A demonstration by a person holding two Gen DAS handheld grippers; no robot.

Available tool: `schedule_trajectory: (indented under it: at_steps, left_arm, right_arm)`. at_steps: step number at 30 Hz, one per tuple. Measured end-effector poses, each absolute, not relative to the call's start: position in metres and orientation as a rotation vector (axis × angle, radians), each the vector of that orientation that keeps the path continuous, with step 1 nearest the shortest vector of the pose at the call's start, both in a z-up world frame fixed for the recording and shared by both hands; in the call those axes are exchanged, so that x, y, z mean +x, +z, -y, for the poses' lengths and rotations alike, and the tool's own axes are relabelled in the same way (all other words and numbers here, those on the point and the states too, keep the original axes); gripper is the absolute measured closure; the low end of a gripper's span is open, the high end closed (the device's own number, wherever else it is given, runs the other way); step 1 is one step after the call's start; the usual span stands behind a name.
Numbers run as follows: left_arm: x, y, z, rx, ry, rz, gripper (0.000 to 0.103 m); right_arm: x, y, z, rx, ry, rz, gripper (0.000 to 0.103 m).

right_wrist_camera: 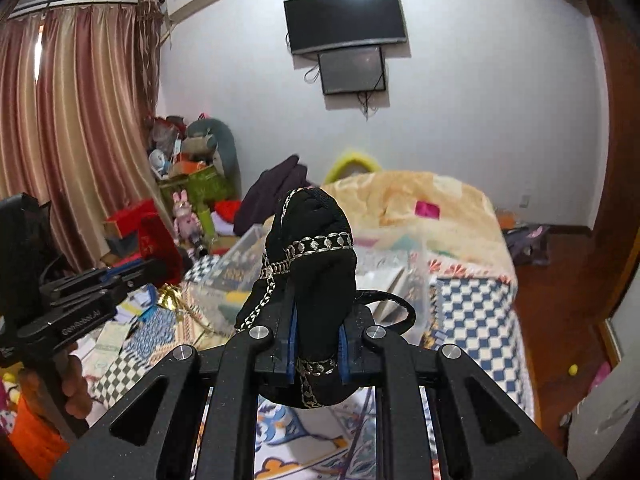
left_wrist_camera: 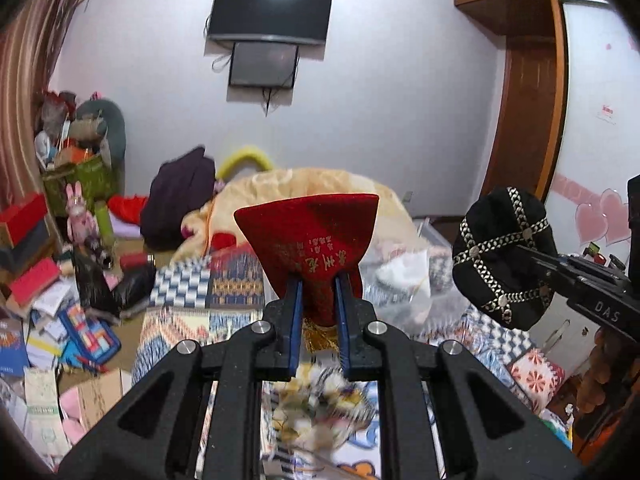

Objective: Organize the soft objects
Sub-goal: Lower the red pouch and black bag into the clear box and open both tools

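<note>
My left gripper (left_wrist_camera: 319, 280) is shut on a red velvet pouch (left_wrist_camera: 312, 236) with gold lettering and gold fringe, held up above the bed. My right gripper (right_wrist_camera: 317, 300) is shut on a black fabric bag (right_wrist_camera: 310, 264) with silver-gold trim and a black strap. In the left wrist view the black bag (left_wrist_camera: 506, 258) hangs at the right in the right gripper (left_wrist_camera: 532, 254). In the right wrist view the left gripper (right_wrist_camera: 156, 268) and the red pouch (right_wrist_camera: 158, 246) show at the left.
A clear plastic storage bin (right_wrist_camera: 244, 248) sits on the patterned bedspread (right_wrist_camera: 472, 304) below both grippers. A beige quilt (right_wrist_camera: 420, 200) and a dark purple garment (left_wrist_camera: 180, 204) lie beyond. Books, boxes and plush toys (left_wrist_camera: 82, 216) clutter the floor at left. A wardrobe (left_wrist_camera: 600, 120) stands at right.
</note>
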State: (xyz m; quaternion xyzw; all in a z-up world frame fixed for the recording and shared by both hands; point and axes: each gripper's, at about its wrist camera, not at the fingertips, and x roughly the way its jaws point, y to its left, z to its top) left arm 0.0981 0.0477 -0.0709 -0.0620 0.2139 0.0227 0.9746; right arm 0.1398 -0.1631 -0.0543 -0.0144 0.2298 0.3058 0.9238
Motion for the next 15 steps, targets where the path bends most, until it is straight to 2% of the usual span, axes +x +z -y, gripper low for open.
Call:
schedule_trajectory:
  at_steps: [9,15]
  left_arm:
    - [0.122,-0.045,-0.044,-0.084,0.048,-0.366,0.088]
    - [0.150,-0.047,-0.044,-0.080,0.040,-0.381,0.088]
  right_arm:
    - [0.156,-0.039,0.155,-0.025,0.593,-0.406,0.089]
    - [0.173,-0.042,0.145,-0.017,0.591,-0.414,0.089]
